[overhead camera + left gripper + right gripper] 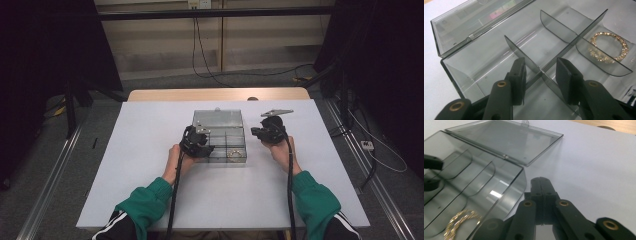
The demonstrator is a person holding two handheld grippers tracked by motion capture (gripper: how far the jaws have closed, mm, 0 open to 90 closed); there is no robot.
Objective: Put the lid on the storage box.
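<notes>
Left hand-held gripper (540, 72), jaws apart, straddles the box (220, 137) divider; the bracelet (610, 46) lies nearer the closed, empty right hand-held gripper (541, 182).

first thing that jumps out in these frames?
The smoky clear compartment box at the table's middle, its lid flung flat open behind it. Next, the gold bracelet coiled in a corner compartment. The left gripper straddles a divider with jaws apart; the right gripper sits shut beside the box.
</notes>
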